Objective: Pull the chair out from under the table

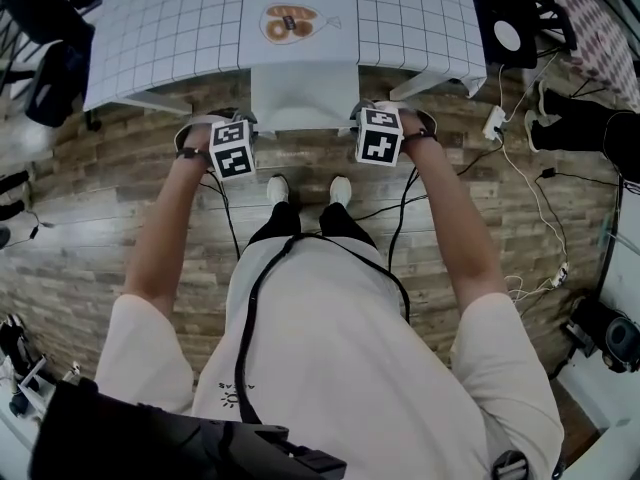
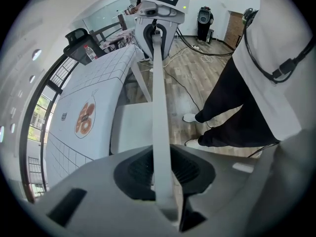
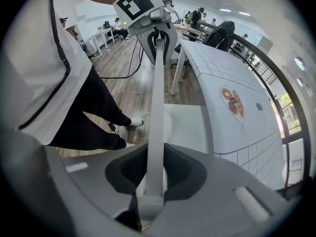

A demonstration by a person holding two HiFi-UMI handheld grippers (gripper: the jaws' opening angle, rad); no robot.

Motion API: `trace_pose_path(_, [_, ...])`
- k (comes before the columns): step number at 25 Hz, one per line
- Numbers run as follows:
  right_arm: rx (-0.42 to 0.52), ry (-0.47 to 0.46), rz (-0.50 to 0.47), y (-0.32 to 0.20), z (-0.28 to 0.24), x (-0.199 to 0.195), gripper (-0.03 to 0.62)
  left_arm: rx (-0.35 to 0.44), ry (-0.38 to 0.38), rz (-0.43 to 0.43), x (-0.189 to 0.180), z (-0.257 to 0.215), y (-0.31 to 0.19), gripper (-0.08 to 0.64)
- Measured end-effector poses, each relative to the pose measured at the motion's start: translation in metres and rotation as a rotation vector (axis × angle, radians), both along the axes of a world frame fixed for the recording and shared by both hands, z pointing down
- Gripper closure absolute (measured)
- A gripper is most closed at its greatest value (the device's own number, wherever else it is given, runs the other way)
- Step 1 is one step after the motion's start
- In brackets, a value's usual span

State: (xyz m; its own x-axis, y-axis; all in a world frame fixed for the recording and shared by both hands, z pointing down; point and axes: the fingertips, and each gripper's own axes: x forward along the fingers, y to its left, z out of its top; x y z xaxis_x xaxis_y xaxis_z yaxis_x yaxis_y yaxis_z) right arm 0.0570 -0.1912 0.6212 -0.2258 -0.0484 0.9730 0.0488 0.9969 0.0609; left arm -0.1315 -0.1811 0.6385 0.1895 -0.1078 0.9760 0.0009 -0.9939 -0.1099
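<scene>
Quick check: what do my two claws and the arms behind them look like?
Each light grey claw carries a white cube with black square markers: left claw, right claw. A black cable trails from each over the wood-plank floor. The arms are in white short sleeves, with a dark strap at each wrist.

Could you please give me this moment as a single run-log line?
left gripper: shut on chair backrest | right gripper: shut on chair backrest | chair seat: partly under table
</scene>
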Motion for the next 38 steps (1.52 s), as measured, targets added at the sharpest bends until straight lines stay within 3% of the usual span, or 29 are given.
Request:
trace_pose_path(24, [-0.069, -0.001, -0.023, 0.132, -0.001, 0.001, 0.508, -0.081, 0.026, -0.006, 0.001, -0.007, 0.136, 0.479])
trace_pose_path(38, [-0.144, -0.061, -0.014, 0.141, -0.002, 0.004, 0.497, -0.119, 0.032, -0.007, 0.001, -0.003, 0.143, 0.474])
